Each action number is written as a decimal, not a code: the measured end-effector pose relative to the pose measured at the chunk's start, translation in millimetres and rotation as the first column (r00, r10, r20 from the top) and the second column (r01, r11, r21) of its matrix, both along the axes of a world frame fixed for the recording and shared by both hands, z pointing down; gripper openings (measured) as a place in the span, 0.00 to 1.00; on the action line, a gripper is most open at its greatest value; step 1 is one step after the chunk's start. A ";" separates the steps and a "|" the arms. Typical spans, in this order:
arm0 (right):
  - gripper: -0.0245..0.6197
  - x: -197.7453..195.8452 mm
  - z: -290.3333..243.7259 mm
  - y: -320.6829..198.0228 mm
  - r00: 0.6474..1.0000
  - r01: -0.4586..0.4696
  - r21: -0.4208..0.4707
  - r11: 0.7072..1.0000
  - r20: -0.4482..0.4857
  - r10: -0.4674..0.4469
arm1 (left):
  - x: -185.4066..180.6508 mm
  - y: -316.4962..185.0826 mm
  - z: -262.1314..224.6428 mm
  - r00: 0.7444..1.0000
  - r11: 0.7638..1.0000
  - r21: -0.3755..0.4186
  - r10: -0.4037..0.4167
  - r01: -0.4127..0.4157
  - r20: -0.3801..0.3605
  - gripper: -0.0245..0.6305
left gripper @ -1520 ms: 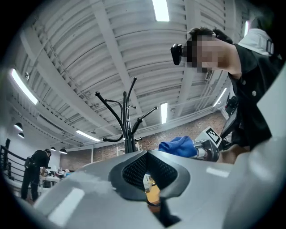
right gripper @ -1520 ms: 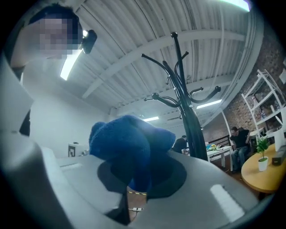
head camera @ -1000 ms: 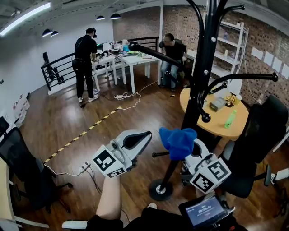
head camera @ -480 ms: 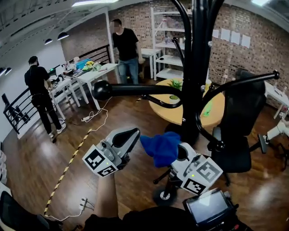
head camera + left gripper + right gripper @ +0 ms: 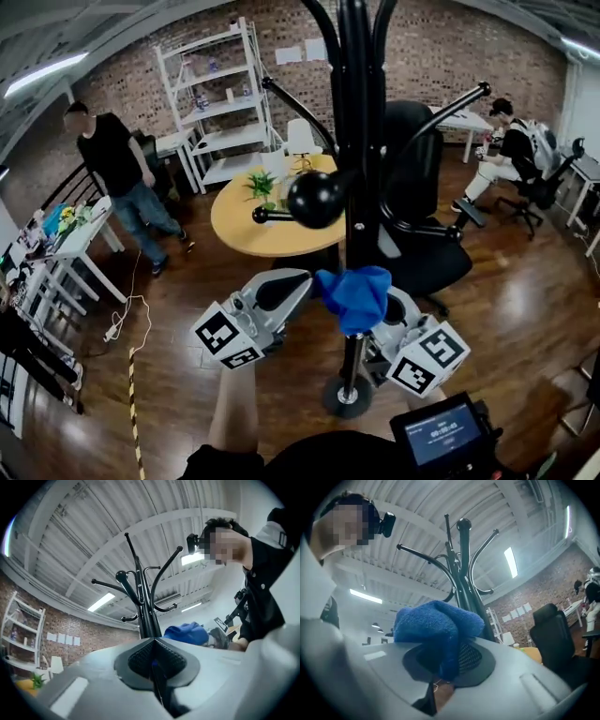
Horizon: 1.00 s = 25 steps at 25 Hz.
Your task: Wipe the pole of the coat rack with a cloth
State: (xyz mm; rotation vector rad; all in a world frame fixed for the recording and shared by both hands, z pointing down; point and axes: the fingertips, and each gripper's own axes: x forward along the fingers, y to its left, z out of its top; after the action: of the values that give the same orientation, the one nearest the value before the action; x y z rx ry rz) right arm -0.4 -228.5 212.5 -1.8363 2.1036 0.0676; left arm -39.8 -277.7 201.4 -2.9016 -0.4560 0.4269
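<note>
Currently right tongs (image 5: 447, 660) clench the cloth (image 5: 436, 620), soft, light, by a fold; left tongs (image 5: 153, 660) closed, empty. I'd press it against the stiff pole (image 5: 352, 187).

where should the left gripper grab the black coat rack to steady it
Likely the bare lower stretch of the black metal pole, under the blue cloth, coming from the left: it's slim, upright and free of hooks, nearest the left gripper.
</note>
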 end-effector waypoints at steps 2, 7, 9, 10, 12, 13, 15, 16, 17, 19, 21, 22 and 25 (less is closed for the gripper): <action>0.12 3.7 15.4 1.2 0.999 -0.045 -0.042 0.998 -0.010 0.044 | 9.5 5.0 2.0 0.999 0.999 -0.016 0.046 -0.047 -0.006 0.04; 0.12 12.1 38.3 -0.2 0.995 -0.100 -0.098 0.990 -0.033 0.097 | 29.7 20.3 13.7 0.991 0.991 -0.031 0.132 -0.132 0.015 0.04; 0.12 12.6 49.0 0.9 0.992 -0.123 -0.122 0.985 -0.030 0.120 | 35.1 24.6 25.3 0.985 0.985 -0.019 0.170 -0.169 0.039 0.04; 0.12 12.8 54.6 -0.2 0.990 -0.137 -0.137 0.981 -0.027 0.135 | 37.0 24.5 30.7 0.980 0.982 -0.016 0.191 -0.191 0.049 0.04; 0.12 12.8 66.1 -4.6 0.985 -0.170 -0.171 0.971 -0.033 0.167 | 39.7 22.1 41.3 0.971 0.973 -0.008 0.231 -0.231 0.066 0.04; 0.12 13.1 72.5 -4.9 0.981 -0.195 -0.190 0.962 -0.039 0.192 | 40.8 23.3 46.7 0.964 0.967 -0.003 0.253 -0.254 0.077 0.04; 0.12 14.9 87.3 -1.8 0.967 -0.253 -0.237 0.938 -0.042 0.251 | 42.1 30.8 56.0 0.947 0.952 0.005 0.303 -0.305 0.102 0.04; 0.12 15.9 96.2 -0.9 0.960 -0.277 -0.264 0.924 -0.038 0.277 | 41.6 34.6 60.2 0.938 0.944 0.008 0.327 -0.330 0.114 0.04; 0.12 17.3 106.6 -1.1 0.954 -0.295 -0.294 0.909 -0.032 0.299 | 40.7 37.8 64.7 0.928 0.935 0.009 0.350 -0.354 0.127 0.04; 0.12 19.9 131.8 -2.0 0.941 -0.321 -0.367 0.873 -0.023 0.336 | 38.7 44.4 75.9 0.904 0.915 0.001 0.399 -0.404 0.152 0.04; 0.12 20.0 157.8 -2.6 0.935 -0.320 -0.458 0.829 -0.010 0.355 | 36.7 50.8 90.9 0.881 0.896 -0.005 0.436 -0.443 0.185 0.04; 0.12 19.9 168.5 -2.1 0.933 -0.312 -0.496 0.810 0.000 0.359 | 35.9 53.4 98.8 0.872 0.891 -0.006 0.445 -0.454 0.204 0.04; 0.12 19.4 185.9 1.6 0.931 -0.259 -0.550 0.794 0.076 0.356 | 33.8 61.7 114.7 0.856 0.884 -0.016 0.457 -0.467 0.240 0.04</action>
State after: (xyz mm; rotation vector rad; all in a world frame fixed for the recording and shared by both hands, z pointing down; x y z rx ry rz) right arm 19.0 -226.9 398.5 -2.3858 1.7867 -0.6451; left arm -5.9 -216.0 316.1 -2.7885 -1.2004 0.1200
